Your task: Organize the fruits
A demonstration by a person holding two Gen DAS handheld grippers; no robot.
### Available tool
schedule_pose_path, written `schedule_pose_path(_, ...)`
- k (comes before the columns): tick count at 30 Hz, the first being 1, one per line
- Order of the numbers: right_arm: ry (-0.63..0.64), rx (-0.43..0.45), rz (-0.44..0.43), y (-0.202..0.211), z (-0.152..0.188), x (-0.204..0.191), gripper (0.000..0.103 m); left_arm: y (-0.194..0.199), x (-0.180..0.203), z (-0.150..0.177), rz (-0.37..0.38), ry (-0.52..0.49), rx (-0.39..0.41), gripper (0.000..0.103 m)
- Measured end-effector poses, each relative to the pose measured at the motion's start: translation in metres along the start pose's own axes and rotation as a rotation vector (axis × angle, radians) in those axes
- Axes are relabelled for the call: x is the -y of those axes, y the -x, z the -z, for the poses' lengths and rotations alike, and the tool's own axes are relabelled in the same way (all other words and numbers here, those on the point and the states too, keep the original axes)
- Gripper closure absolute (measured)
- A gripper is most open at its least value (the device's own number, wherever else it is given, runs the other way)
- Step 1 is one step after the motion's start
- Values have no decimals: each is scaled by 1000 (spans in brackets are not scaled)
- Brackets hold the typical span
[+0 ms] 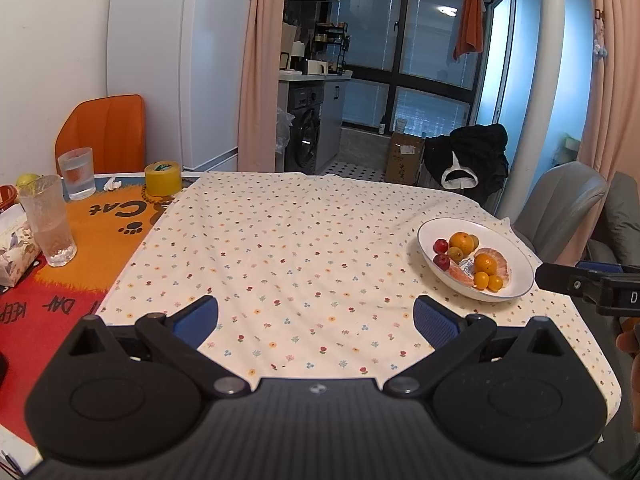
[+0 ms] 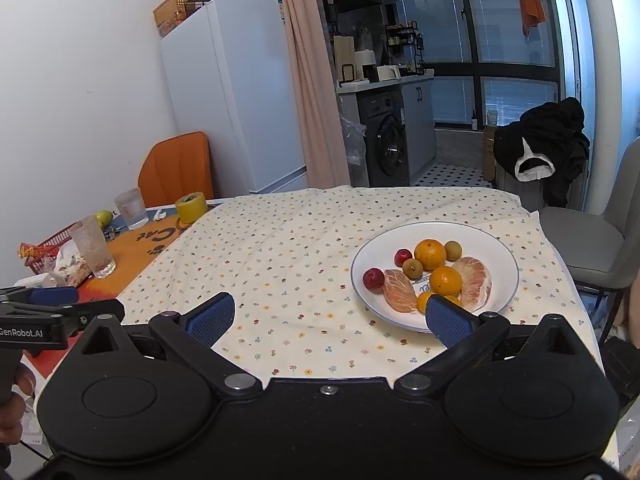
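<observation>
Both handheld grippers, left [image 1: 316,320] and right [image 2: 330,316], hover spread wide and empty above the flower-print tablecloth [image 1: 280,248]. The fruit sits heaped in a white, blue-rimmed ceramic plate [image 2: 496,248] near the table's right edge. The round oranges [image 2: 430,254] look likely to roll if nudged, and a push could send the plate sliding on the rumpled cloth.

Tablecloth [image 2: 304,248]: matt printed cloth, wrinkled. Plate [image 2: 496,248]: glossy glazed ceramic. Fingers [image 2: 212,318]: blue textured rubber pads, matt black plastic arms. Tumblers [image 1: 50,222]: frosted glass.
</observation>
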State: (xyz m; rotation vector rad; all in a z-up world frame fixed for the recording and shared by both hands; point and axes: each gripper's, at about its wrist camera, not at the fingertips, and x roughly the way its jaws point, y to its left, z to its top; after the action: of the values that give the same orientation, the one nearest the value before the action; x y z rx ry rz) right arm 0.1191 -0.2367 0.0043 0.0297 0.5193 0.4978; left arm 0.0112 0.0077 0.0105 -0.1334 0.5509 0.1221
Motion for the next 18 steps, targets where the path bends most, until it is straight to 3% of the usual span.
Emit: schedule_pose_path(18,9,-9,-7,-2,1,-2,0,2,-2,1,-6,-5,9,0)
